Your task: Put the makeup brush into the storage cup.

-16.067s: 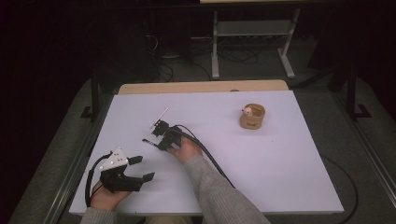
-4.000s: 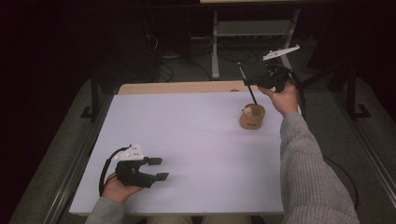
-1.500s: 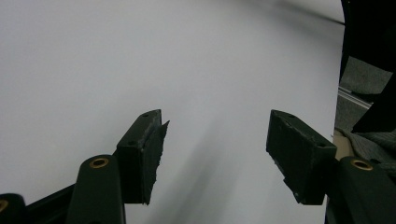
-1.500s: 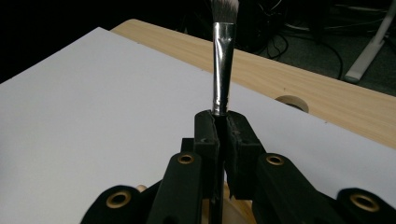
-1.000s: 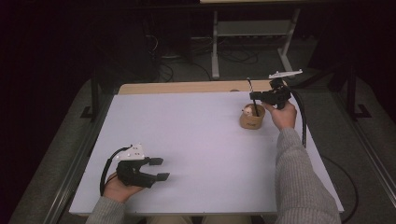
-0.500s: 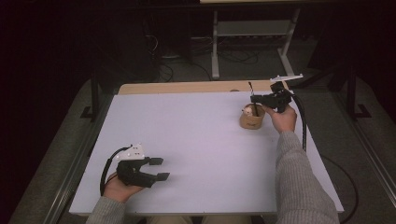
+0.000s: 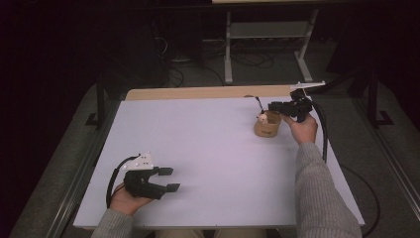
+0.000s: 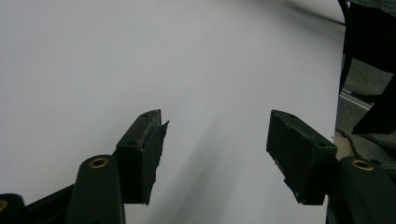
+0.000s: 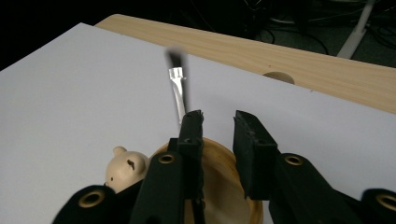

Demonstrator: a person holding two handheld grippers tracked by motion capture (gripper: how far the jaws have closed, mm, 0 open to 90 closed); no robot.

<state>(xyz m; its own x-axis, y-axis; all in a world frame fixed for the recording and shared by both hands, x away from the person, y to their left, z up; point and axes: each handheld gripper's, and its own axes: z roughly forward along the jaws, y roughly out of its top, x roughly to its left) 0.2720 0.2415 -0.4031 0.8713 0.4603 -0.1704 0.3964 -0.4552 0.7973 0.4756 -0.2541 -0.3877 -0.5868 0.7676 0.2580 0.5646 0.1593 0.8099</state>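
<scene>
Nearest the person, well away from the wooden cup (image 7: 267, 126), the left tool (image 7: 167, 179) rests low on the white table (image 7: 213, 163) with its jaws wide apart and nothing between them. Farther off, the right tool (image 7: 271, 105) hangs just above the cup, its jaws having just been opening; a narrow gap shows between them. A thin dark brush (image 9: 177, 88) stands tilted in the cup, its stem against the tool's left jaw, long axis leaning away from the tool toward the table's far edge. Whether it is fully released I cannot tell. A small bear figure (image 9: 125, 169) clings to the cup's rim.
</scene>
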